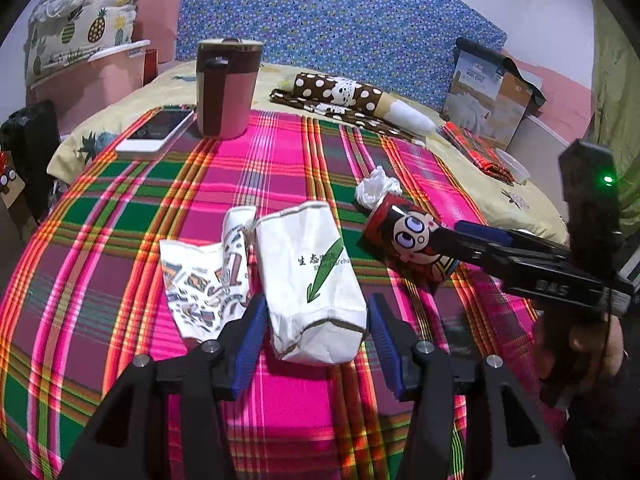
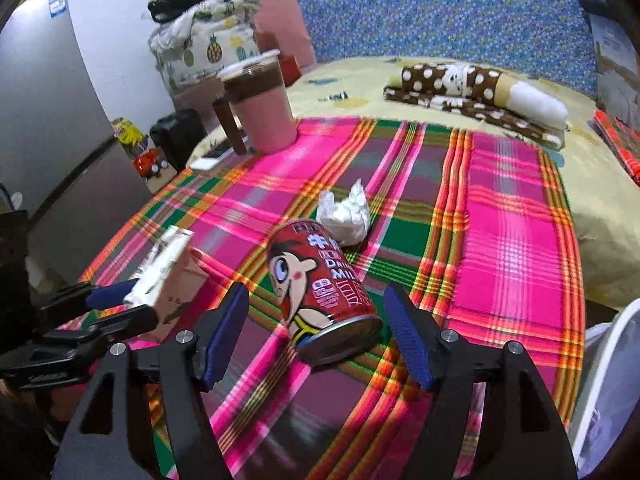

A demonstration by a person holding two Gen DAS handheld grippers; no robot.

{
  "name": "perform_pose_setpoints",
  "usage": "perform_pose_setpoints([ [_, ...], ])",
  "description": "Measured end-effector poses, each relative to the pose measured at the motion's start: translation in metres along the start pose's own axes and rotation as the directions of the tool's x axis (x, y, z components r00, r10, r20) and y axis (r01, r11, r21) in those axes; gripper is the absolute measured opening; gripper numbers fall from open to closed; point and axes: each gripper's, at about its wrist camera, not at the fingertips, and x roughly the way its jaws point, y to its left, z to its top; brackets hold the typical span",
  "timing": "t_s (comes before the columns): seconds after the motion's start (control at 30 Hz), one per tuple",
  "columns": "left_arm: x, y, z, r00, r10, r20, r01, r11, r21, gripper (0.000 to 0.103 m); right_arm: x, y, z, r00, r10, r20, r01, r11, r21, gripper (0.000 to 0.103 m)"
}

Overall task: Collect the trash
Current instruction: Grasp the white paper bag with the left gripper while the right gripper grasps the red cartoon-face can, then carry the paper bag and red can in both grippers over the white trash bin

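Plaid cloth (image 2: 500,208) holds a red cartoon-faced can (image 2: 320,284) on its side between the spread right tool (image 2: 316,332).

Glossy metal can (image 2: 320,284), matt paper bag (image 1: 312,280), woven cloth (image 2: 500,220).

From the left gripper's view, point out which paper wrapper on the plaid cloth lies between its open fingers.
The white paper bag with the green arrow lies between the left gripper's open fingers. The patterned wrapper lies outside them, to the left.

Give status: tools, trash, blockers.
Left tool open around white paper bag. Right tool open around red milk can. Crumpled tissue loose beyond.
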Motion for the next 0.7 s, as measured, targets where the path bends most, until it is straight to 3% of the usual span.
perform_pose_setpoints([
  [0.2, 0.008, -0.001, -0.009, 1.0, -0.008, -0.029, 0.008, 1.0, -0.014, 0.054, 0.01, -0.001, -0.005, 0.998, 0.007, -0.054, -0.007, 1.0, 0.011, 0.071],
  [0.27, 0.011, -0.002, -0.01, 0.999, -0.013, -0.037, 0.013, 1.0, -0.017, 0.054, 0.005, -0.002, -0.01, 0.999, 0.013, -0.051, -0.011, 0.999, 0.034, 0.06],
  [0.7, 0.016, -0.018, -0.02, 0.999, -0.022, -0.039, 0.022, 1.0, 0.0, 0.05, -0.032, -0.008, -0.046, 1.0, -0.018, 0.009, 0.016, 0.983, 0.181, 0.059],
])
